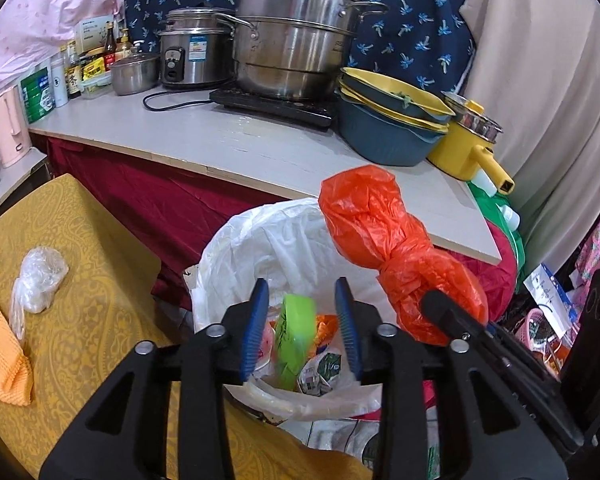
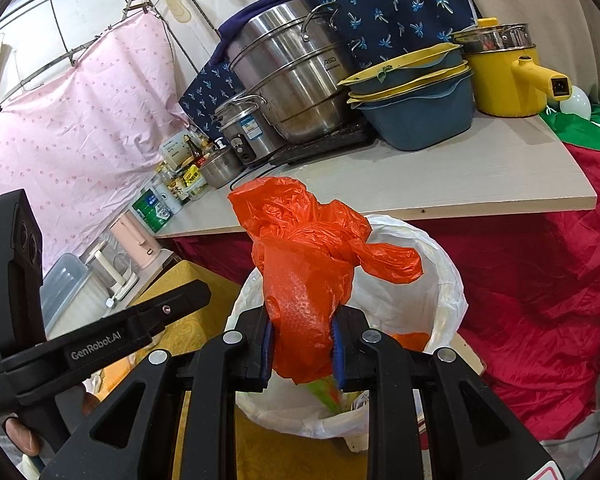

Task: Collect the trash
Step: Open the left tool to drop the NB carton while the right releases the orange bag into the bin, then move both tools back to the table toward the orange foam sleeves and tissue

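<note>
My right gripper [image 2: 302, 354]: clamps the crumpled orange plastic bag [image 2: 312, 264] above the white-lined bin [image 2: 440, 276].
My left gripper [image 1: 301, 322]: released, green wrapper [image 1: 294, 344] below, untouched.

"genrobot.ai" was printed on the left gripper [image 2: 132, 334]; "asd" was stamped on the steel steamer pot [image 2: 292, 80].

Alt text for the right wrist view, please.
The right tool grips a knotted orange plastic bag above a white-lined trash bin. Behind stands a counter with steel pots; the left tool shows at left.
</note>
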Demonstrator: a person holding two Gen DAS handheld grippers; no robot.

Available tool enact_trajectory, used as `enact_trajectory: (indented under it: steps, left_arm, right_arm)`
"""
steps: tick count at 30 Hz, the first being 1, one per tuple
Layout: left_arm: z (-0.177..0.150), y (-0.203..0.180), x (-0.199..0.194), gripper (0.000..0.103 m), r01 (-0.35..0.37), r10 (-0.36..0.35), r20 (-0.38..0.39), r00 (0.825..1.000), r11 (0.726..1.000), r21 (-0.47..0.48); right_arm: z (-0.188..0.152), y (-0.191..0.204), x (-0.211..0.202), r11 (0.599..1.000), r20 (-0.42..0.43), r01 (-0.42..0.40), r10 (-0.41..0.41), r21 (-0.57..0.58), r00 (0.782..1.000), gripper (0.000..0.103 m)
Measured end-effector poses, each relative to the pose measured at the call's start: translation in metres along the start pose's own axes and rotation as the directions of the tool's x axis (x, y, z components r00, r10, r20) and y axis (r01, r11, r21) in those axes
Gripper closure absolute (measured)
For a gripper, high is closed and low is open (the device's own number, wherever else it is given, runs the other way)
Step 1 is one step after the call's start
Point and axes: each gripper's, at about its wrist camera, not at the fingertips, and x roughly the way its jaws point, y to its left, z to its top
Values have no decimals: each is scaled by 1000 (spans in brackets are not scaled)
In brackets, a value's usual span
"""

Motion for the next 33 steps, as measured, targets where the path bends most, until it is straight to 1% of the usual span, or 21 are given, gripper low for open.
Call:
enact_trajectory:
  steps: [3, 6, 7, 8, 9, 10, 11, 12, 13, 15, 16, 17, 18, 20, 25, 33]
  left_arm:
    - [2, 6, -2, 55, -11, 11, 11, 1000, 1000, -19]
    - [3, 11, -6, 50, -23, 24, 23, 999, 999, -23]
    - [3, 13, -7, 44, -28, 28, 26, 999, 999, -24]
    - [2, 15, -9, 41, -38, 39, 30, 999, 999, -29]
    - [2, 17, -10, 35, -42, 44, 34, 998, 999, -33]
    - [2, 18, -11, 33, -46, 48, 39, 998, 998, -36]
    - [1, 19, -13, 32, -52, 54, 43, 998, 998, -35]
    - [1, 20, -14, 32, -56, 57, 44, 997, 998, -34]
    - [1, 21, -16, 31, -60, 62, 46, 997, 998, -33]
    - [0, 23, -19, 29, -69, 70, 49, 996, 997, -35]
    - [0, 24, -21, 25, -71, 72, 51, 996, 997, -39]
    - [-1, 26, -23, 23, -73, 75, 54, 996, 996, -44]
    - [-2, 28, -26, 20, -75, 78, 60, 995, 996, -53]
    - [-3, 30, -32, 17, -83, 87, 70, 994, 995, -55]
    - [-8, 35, -48, 17, -109, 114, 90, 989, 993, -50]
    - [-17, 53, -78, 16, -151, 159, 117, 980, 986, -76]
  right_arm:
    - [0, 3, 7, 1000, -12, -6, 6, -5, 1000, 79]
    - [-1, 5, 13, 1000, -21, -10, 10, -12, 1000, 78]
    - [-1, 7, 15, 1000, -18, -11, 11, -11, 1000, 75]
    - [-2, 8, 16, 1000, -21, -14, 14, -11, 1000, 74]
    - [-2, 8, 17, 1000, -24, -18, 18, -12, 1000, 72]
    - [-3, 9, 18, 1000, -24, -19, 19, -10, 1000, 67]
    - [-3, 10, 19, 1000, -23, -20, 20, -9, 1000, 64]
    - [-3, 11, 19, 1000, -22, -22, 22, -6, 1000, 58]
    - [-3, 12, 18, 1000, -18, -22, 22, -3, 1000, 53]
    - [-3, 14, 16, 1000, -8, -18, 18, -5, 1000, 50]
    - [-2, 15, 15, 1000, -4, -13, 13, -5, 1000, 47]
    - [-1, 16, 13, 1000, -1, -11, 11, 0, 1000, 45]
    - [-1, 16, 11, 1000, 2, -10, 10, 10, 1000, 41]
    - [1, 16, 8, 1000, 10, -14, 13, 18, 1000, 38]
    - [0, 30, -1, 1000, 14, -16, 16, -13, 1000, 37]
    - [-5, 55, -13, 998, 12, -22, 22, -61, 1000, 37]
